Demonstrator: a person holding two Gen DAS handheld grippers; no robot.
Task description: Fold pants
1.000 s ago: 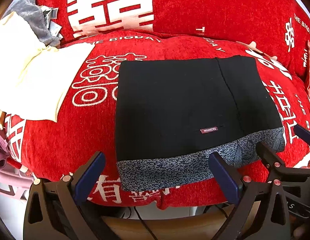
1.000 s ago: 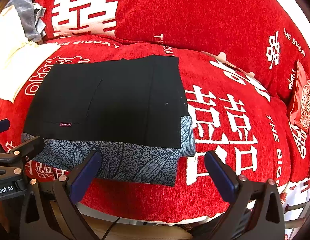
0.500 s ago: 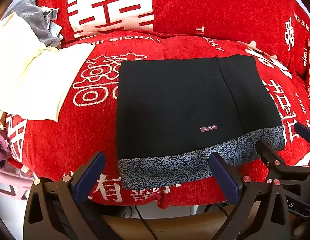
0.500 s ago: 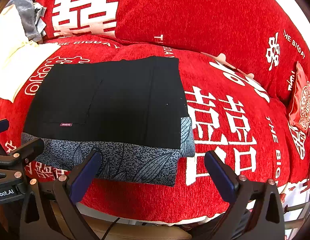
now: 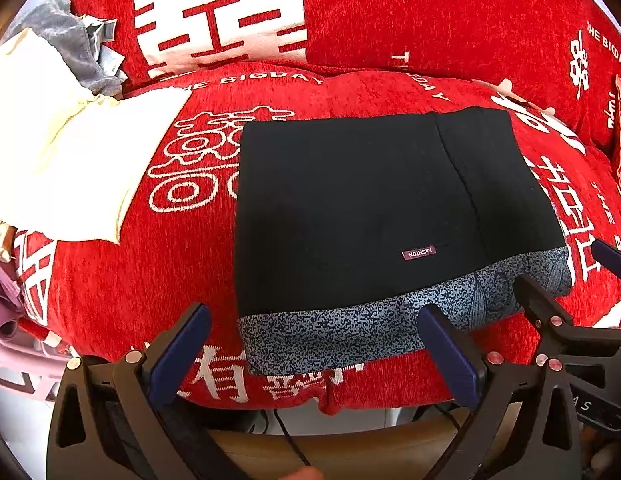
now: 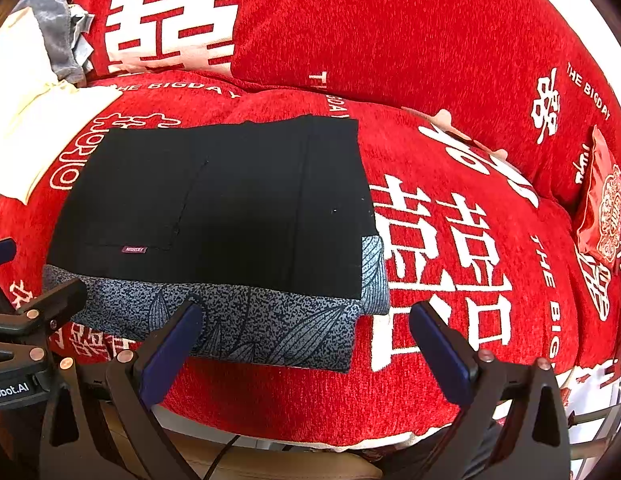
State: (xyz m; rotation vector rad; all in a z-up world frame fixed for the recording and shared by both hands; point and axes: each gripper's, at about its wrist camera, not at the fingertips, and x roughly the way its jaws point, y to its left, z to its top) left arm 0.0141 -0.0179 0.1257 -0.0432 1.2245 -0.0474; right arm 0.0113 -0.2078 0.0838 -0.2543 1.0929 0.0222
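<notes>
The black pants (image 5: pixel 370 208) (image 6: pixel 214 208) lie folded into a flat rectangle on the red sofa seat, with a small maroon label near the front. Under them a grey patterned garment (image 5: pixel 350 332) (image 6: pixel 250 320) sticks out along the front edge. My left gripper (image 5: pixel 314 344) hovers open just in front of the stack's near edge, holding nothing. My right gripper (image 6: pixel 306 336) also stands open and empty, in front of the stack's right front corner. The right gripper's fingers (image 5: pixel 538 300) show at the right of the left wrist view.
A red sofa cover (image 6: pixel 450 240) with white characters covers seat and backrest. Cream cloth (image 5: pixel 58 160) and a grey garment (image 5: pixel 66 40) lie at the far left. A red packet (image 6: pixel 598 208) rests at the right. A pink object (image 5: pixel 14 344) sits low left.
Both grippers have stayed open and almost still; the view has shifted only very slightly. The pants have not moved.
</notes>
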